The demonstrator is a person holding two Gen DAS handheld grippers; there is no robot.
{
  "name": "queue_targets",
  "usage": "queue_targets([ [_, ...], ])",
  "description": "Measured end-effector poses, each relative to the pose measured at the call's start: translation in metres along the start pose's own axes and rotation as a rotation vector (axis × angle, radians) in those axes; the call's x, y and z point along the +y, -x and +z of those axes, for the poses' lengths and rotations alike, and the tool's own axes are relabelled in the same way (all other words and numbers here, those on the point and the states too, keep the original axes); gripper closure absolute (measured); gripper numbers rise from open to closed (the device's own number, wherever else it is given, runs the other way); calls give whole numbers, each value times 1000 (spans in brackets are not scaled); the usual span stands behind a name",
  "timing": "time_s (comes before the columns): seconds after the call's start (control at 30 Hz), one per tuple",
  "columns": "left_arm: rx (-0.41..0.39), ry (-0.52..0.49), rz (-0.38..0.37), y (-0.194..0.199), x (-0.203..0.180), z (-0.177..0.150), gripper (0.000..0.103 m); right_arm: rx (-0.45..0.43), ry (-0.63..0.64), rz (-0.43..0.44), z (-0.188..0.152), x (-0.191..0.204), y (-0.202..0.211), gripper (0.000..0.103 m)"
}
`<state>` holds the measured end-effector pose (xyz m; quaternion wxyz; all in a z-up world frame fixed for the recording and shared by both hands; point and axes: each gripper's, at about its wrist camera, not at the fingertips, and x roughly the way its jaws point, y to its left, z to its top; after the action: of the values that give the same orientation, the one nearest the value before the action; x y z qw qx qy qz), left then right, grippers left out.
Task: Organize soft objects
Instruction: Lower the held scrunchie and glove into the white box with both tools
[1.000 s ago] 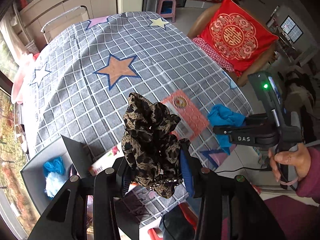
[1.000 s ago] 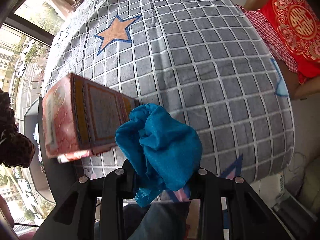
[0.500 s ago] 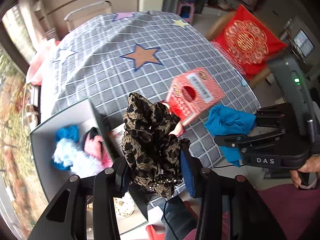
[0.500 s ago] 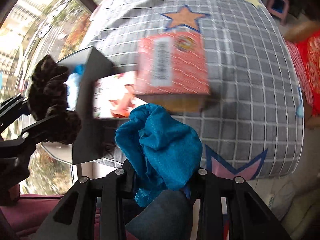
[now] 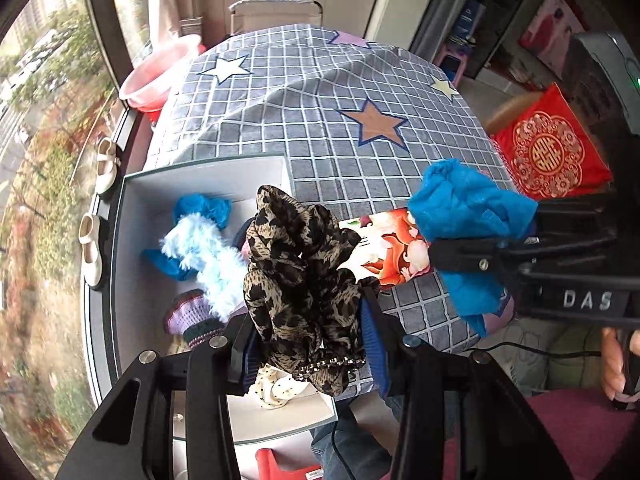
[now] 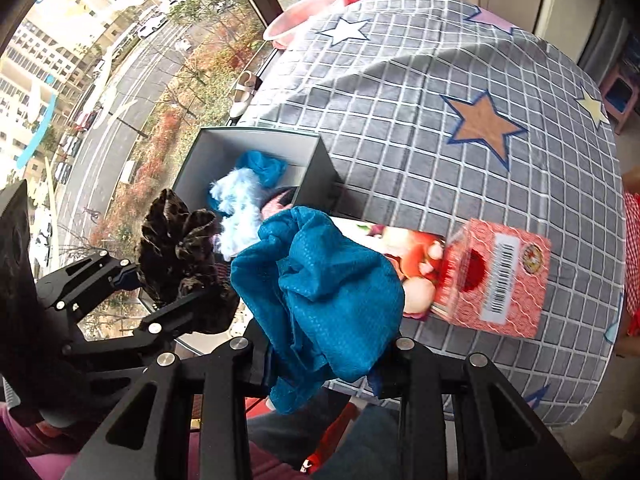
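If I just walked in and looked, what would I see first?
First, the crumpled leopard-print fabric scrunchie pinched in the left gripper, hanging above the open grey cardboard box at the table's edge. Next, the bright blue crinkled cloth clamped in the right gripper, just right of the box. Inside the box lies a fluffy pale-blue furry piece, and a red patterned tissue box sits on the grey checked tablecloth with stars.

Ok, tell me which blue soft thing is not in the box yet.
The blue cloth clamped in the right gripper. The other blue cloth and fluffy light-blue piece already lie inside the grey box.
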<state>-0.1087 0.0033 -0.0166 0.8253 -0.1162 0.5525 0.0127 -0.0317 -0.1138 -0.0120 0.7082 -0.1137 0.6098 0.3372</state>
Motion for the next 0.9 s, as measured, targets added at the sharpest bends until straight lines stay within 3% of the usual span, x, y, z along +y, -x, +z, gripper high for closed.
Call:
queue_targets([
  [0.37, -10, 55, 5, 2, 18, -9, 56, 81, 106, -14, -4, 35, -23, 69],
  [0.9, -5, 66, 5, 1, 24, -11, 56, 94, 92, -12, -2, 37, -30, 69],
])
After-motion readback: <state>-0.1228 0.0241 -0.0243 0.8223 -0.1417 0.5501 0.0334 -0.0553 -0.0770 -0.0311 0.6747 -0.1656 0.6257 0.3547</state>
